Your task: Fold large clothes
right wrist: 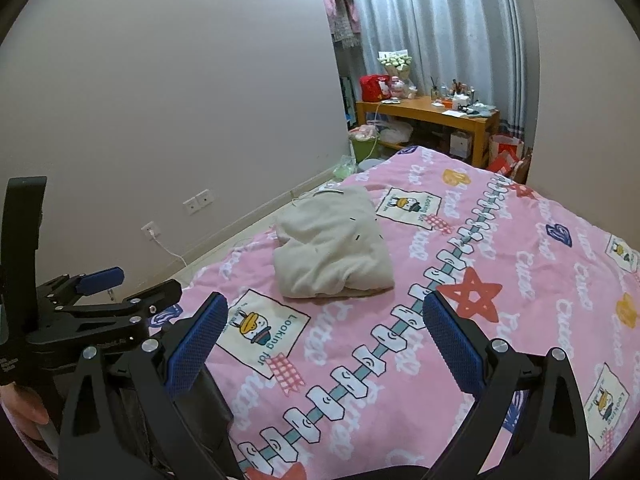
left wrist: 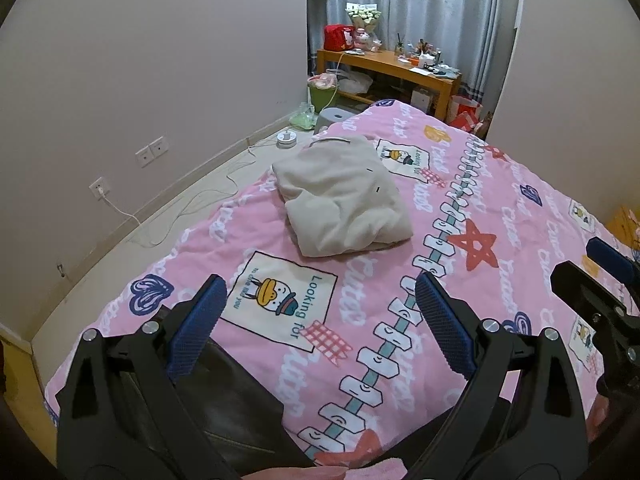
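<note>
A cream garment [left wrist: 344, 196], folded into a thick bundle, lies on the pink patterned bed cover [left wrist: 500, 208] toward the far left side of the bed. It also shows in the right wrist view [right wrist: 334, 248]. A dark garment [left wrist: 224, 408] lies at the near edge of the bed, under my left gripper [left wrist: 322, 320], which is open and empty. My right gripper [right wrist: 324, 334] is open and empty above the near part of the bed cover [right wrist: 520, 264]. Each gripper shows at the edge of the other's view.
A wooden desk [left wrist: 400, 68] with bottles, a red bag and flowers stands by the grey curtains at the far end. A green bin [left wrist: 322, 94], a stool and white cables lie on the floor to the left of the bed, along the wall.
</note>
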{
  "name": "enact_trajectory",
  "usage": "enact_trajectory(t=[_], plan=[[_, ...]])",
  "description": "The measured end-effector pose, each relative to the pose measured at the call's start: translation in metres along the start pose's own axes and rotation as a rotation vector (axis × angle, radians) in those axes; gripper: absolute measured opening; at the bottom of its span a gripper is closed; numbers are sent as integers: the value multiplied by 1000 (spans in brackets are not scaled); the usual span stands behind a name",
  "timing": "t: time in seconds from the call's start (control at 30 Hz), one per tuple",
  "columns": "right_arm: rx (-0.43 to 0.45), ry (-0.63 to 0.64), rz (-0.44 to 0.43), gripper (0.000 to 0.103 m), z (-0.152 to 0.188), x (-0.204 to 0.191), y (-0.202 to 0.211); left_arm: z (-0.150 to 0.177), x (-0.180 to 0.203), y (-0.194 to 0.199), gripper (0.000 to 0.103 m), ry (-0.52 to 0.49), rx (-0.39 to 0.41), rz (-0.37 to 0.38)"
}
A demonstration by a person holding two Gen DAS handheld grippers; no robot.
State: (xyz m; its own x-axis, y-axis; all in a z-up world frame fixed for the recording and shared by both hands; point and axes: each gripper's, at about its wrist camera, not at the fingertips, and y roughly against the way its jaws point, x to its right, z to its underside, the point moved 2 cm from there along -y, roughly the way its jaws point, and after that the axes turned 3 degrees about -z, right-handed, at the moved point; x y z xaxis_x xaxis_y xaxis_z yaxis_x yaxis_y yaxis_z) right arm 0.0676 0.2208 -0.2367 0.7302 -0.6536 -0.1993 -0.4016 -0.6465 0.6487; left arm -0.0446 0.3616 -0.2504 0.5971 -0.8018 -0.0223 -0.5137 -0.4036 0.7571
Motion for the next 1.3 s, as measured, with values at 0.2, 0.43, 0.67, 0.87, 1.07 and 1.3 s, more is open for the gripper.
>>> enact_trajectory(t=[0.2, 0.43, 0.67, 0.87, 1.07, 1.3], plan=[[-10, -4, 14, 95, 2, 4, 3, -3, 5, -1, 93, -11, -15, 7], [-20, -11, 41, 95, 1, 8, 7, -5, 12, -2, 93, -31, -28, 28], [-25, -9, 41, 95, -1, 8, 12, -13, 10, -3, 93, -22, -34, 43], [-18, 8, 63, 95, -7, 8, 18, -15, 12, -2, 93, -26, -36, 60], [-31, -9, 65, 95, -6, 14, 15, -20, 20, 5, 93, -42, -12, 84], [-35, -16, 60, 95, -5, 16, 15, -24, 20, 8, 93, -42, -6, 85]])
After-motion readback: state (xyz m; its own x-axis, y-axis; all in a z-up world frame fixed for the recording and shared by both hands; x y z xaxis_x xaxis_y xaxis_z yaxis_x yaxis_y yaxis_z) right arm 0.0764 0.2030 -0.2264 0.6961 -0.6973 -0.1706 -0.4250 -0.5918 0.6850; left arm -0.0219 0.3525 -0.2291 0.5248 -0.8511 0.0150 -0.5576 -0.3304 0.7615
